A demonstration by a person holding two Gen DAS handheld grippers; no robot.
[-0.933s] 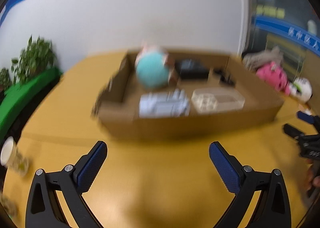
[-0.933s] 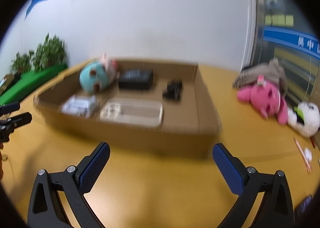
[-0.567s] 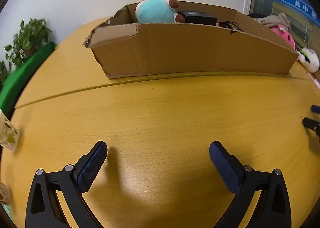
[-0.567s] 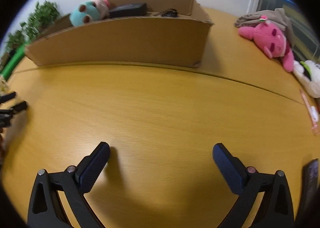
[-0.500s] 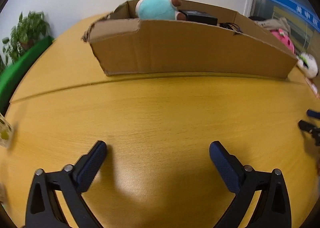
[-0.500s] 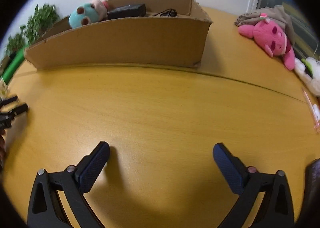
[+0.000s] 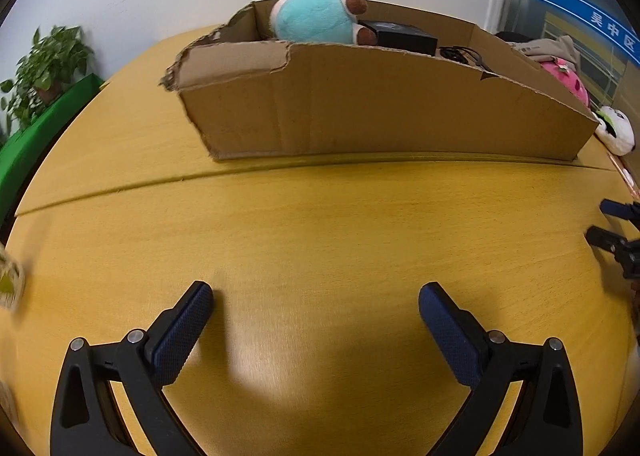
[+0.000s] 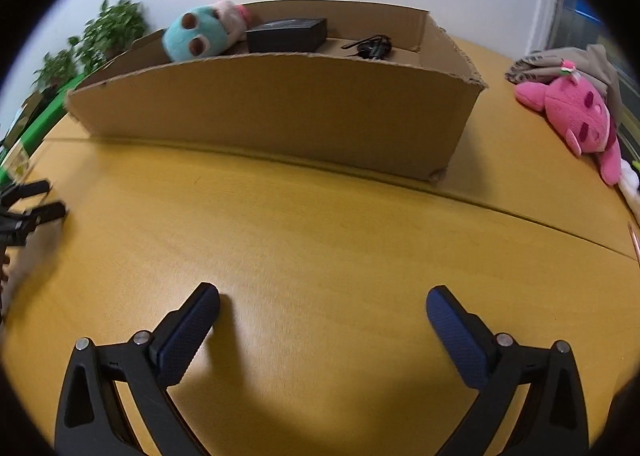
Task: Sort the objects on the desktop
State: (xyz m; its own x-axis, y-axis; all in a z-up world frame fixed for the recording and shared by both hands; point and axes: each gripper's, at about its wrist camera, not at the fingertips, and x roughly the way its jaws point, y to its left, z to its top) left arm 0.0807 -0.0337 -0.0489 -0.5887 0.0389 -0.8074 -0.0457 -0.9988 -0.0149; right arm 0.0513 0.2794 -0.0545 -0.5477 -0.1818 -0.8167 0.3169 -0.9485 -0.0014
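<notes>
A shallow cardboard box (image 7: 360, 116) (image 8: 280, 104) stands on the yellow table ahead of both grippers. Inside it are a teal plush toy (image 7: 316, 20) (image 8: 198, 36), a black box (image 7: 402, 36) (image 8: 286, 34) and a black cable (image 8: 370, 46). A pink plush toy (image 8: 576, 112) (image 7: 566, 82) lies on the table to the right of the box. My left gripper (image 7: 316, 300) is open and empty, low over bare table. My right gripper (image 8: 322, 304) is open and empty, low over bare table. Each gripper shows at the edge of the other's view.
A white plush toy (image 7: 616, 130) lies beyond the pink one, with grey cloth (image 8: 568, 64) behind it. Potted plants (image 7: 44, 68) on a green ledge stand at the far left. A cup-like object (image 7: 8, 284) sits at the table's left edge.
Both grippers have dropped from above the box to low over the table in front of it. The box contents are now mostly hidden behind its front wall. Both stay open.
</notes>
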